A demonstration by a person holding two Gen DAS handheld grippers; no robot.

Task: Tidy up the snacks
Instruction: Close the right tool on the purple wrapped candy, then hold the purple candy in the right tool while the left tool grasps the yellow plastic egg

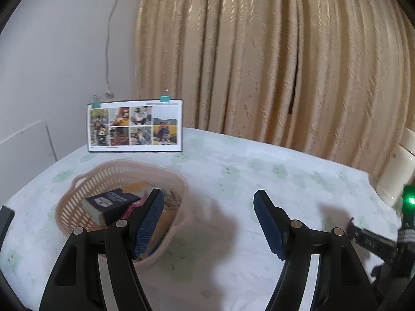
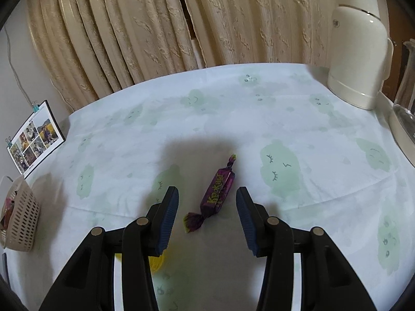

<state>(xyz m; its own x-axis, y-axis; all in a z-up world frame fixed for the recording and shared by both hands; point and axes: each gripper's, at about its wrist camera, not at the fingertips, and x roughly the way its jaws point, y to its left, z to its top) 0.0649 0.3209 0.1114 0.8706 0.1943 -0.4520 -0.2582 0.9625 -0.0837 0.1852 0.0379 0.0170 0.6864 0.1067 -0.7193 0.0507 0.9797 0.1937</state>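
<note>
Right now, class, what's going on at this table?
A person with a gripper in each hand is tidying snacks. The right gripper is open around a purple wrapped candy lying on the tablecloth, not yet gripping it. The left gripper is open and empty beside a beige basket already holding a dark box and other packets.

A table covered with a white cloth printed with pale green cloud faces (image 2: 233, 119) fills the lower half of both views. At lower centre of the right wrist view lies a purple twist-wrapped candy (image 2: 216, 194). A pinkish-beige perforated plastic basket (image 1: 85, 181) sits at lower left of the left wrist view; behind it stands a clipped photo collage card (image 1: 135, 125). A cream thermos jug (image 2: 359, 51) stands upper right, a clear glass vessel (image 2: 406, 98) beside it.
</note>
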